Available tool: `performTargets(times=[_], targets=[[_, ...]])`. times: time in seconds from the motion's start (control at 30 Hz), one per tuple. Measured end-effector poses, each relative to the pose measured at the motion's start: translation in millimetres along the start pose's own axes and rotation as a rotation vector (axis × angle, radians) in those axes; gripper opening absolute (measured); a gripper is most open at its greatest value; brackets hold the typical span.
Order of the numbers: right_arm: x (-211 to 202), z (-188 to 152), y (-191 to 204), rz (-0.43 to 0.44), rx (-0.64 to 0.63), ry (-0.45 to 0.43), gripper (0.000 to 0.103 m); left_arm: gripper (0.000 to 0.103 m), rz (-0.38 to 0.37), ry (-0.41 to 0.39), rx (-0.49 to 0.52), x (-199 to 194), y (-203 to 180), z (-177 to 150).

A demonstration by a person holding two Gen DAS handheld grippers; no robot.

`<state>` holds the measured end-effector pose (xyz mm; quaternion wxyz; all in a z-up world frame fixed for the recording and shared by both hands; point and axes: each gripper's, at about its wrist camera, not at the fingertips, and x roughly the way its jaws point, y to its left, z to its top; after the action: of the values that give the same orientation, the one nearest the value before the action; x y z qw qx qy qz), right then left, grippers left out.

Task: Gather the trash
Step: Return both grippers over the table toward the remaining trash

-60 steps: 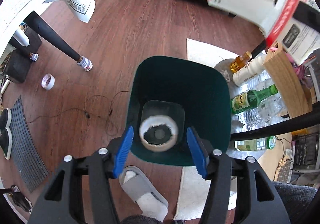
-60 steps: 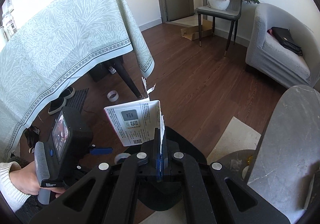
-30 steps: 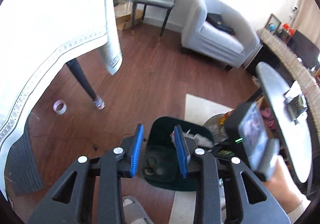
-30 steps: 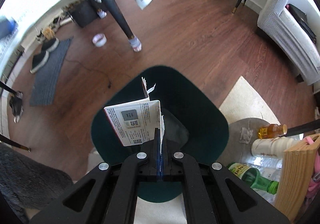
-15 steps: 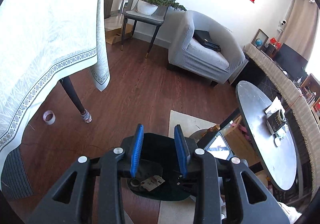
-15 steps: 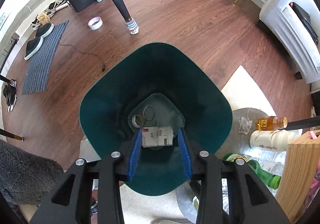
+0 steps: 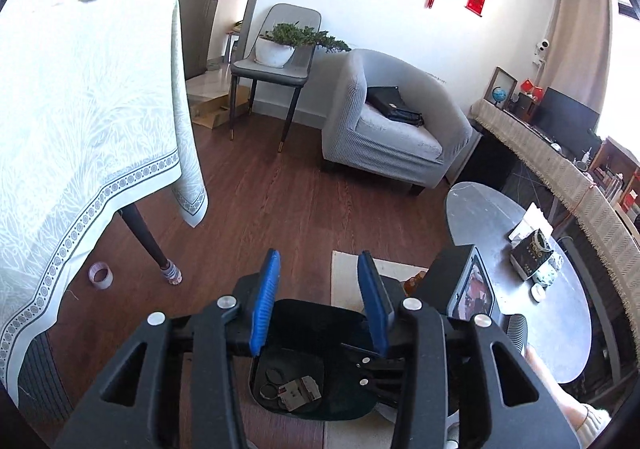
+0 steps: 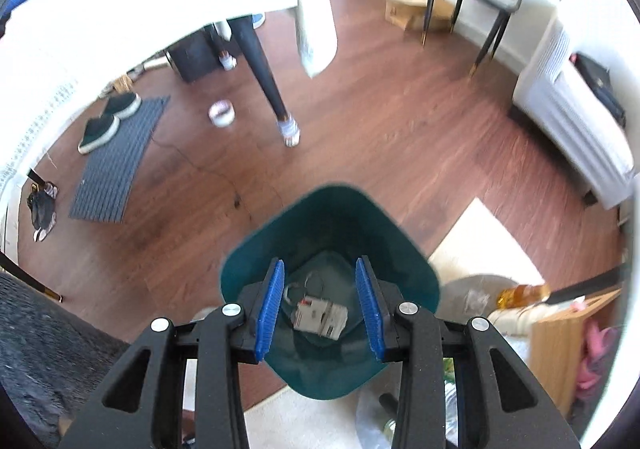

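Note:
A dark green trash bin stands on the wood floor below both grippers. On its bottom lie a white printed box and a thin ring. My right gripper hangs above the bin mouth, open, with nothing between its blue pads. In the left wrist view the bin sits low, with the box inside. My left gripper is above it with its jaws opening and nothing between them. The right gripper's body with its small screen shows beside the bin.
A table under a pale tablecloth stands left, its dark leg near a tape roll on the floor. A grey armchair, round grey table, cream rug, bottles and doormat with shoes surround the bin.
The right gripper opened and let go of the white box, which now lies in the bin. Both grippers rose away from the bin. The left jaws stand wider.

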<state>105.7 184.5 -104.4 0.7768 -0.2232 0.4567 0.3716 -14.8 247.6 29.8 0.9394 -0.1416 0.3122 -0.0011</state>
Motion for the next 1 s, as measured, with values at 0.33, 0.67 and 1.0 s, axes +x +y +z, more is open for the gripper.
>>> performTargets(times=[0.33,0.67,1.0], targets=[[-94,-1,-38,-0.09,0.044,-0.185,0.045,0.057,-0.032,-0.068,0.053,-16,-45,14],[-189,-51,-123,-0.231,0.181,-0.297,0.055,0.076,-0.102,-0.09,0.17,-5,-127,25],[-246,-109,-204,-0.287,0.358,-0.384,0.07,0.089,-0.184,-0.048,0.344,50,-218,22]])
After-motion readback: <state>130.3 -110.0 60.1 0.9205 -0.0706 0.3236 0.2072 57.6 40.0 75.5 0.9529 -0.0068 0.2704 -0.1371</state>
